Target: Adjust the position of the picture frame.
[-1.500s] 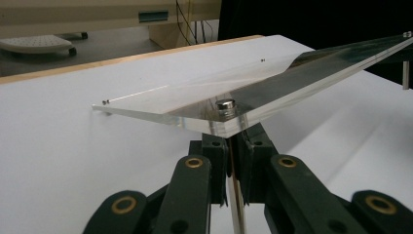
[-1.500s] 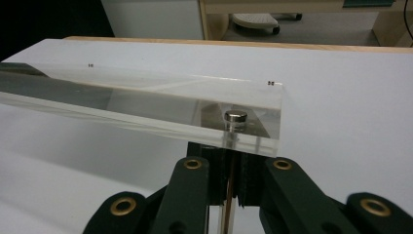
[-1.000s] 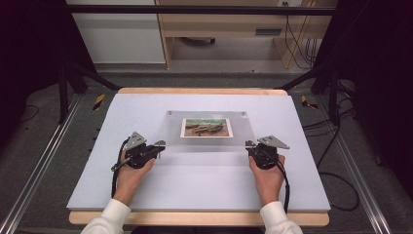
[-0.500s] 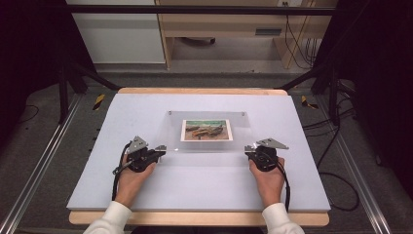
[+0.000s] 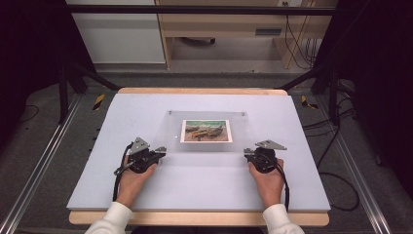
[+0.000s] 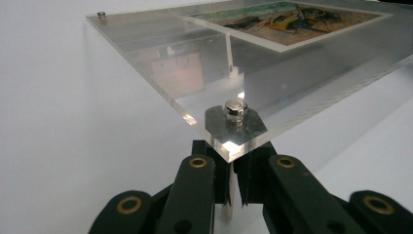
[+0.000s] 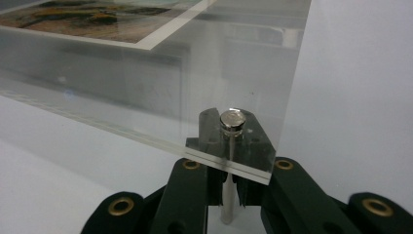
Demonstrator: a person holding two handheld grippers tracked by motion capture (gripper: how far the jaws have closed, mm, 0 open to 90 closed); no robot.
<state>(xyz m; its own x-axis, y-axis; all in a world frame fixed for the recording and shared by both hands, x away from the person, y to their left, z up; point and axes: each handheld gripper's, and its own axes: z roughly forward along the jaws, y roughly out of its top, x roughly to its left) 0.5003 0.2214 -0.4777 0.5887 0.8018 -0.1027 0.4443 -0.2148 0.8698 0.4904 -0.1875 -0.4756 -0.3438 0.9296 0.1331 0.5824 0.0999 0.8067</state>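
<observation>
sleeves: white | gripper (image 5: 160,151): black, brass rivets, grey plate, black cable

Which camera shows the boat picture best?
The high view: the picture lies whole and flat under the clear frame. The left gripper view and right gripper view catch only a slanted part.

White mat (image 5: 195,190) on wood table (image 5: 199,218), yellow-black tape marks (image 5: 99,101) on floor, wood desk (image 5: 229,29) at back
</observation>
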